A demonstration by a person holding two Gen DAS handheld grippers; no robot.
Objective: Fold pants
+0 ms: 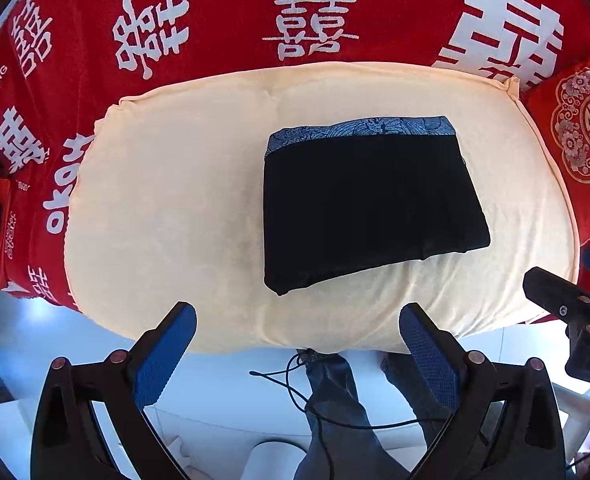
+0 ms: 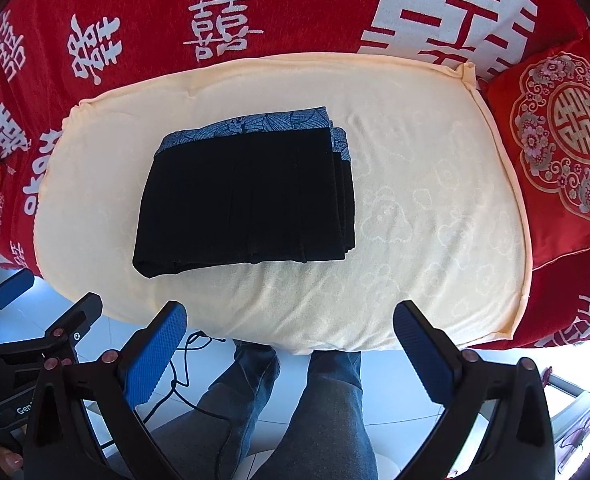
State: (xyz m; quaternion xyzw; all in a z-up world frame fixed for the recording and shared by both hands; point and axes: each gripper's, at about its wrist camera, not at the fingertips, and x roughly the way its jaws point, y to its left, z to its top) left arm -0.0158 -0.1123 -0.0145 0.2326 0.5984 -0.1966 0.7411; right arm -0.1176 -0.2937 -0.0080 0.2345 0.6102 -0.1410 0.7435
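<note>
The black pants (image 1: 371,204) lie folded into a compact rectangle on a cream cushion (image 1: 167,200), with a blue patterned waistband along the far edge. They also show in the right wrist view (image 2: 243,200), stacked in layers on the cushion (image 2: 435,208). My left gripper (image 1: 297,316) is open and empty, held back from the cushion's near edge. My right gripper (image 2: 289,316) is open and empty, also short of the near edge. The right gripper's body (image 1: 567,312) shows at the right of the left wrist view; the left gripper (image 2: 23,320) shows at the lower left of the right wrist view.
A red cover with white characters (image 1: 215,20) lies under and behind the cushion. A red embroidered pillow (image 2: 567,140) sits at the right. The person's jeans-clad legs (image 2: 327,408) and a black cable (image 2: 183,376) are below, over a pale tiled floor.
</note>
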